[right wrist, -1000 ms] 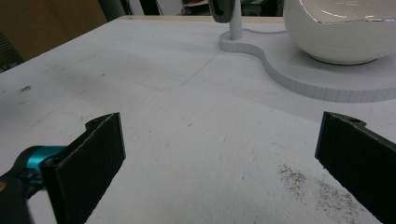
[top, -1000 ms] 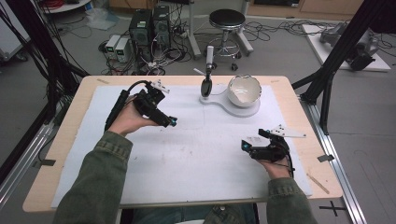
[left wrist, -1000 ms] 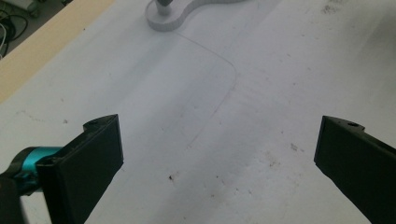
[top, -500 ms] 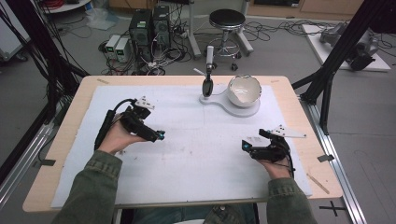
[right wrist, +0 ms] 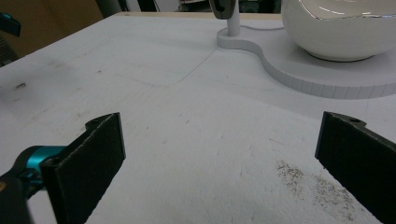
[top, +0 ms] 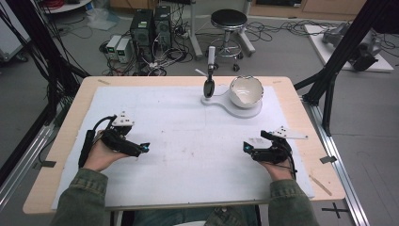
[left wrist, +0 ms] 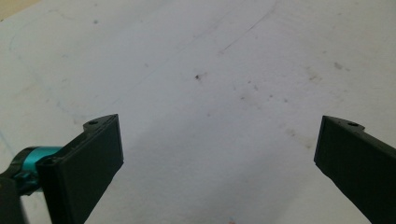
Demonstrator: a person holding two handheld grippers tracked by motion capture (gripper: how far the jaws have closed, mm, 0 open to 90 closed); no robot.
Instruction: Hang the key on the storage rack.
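- Since the earlier frames, the left gripper (top: 141, 149) has been drawn back from the middle of the table toward the person's near left, and is now held low over the white mat (top: 188, 141).
- No change of position is seen for the right gripper (top: 249, 148), which is held at the near right of the mat.
- Both pairs of jaws are seen spread wide, with nothing between them but bare mat.
- A white bowl (top: 246, 91) is seated on a white shaped base (top: 244, 110) at the far middle of the table (top: 70, 122).
- A dark spoon-like tool (top: 209, 85) is stood upright on the base's small lobe, just beside the bowl.
- Dark specks (right wrist: 299, 179) are scattered on the mat near the right gripper.
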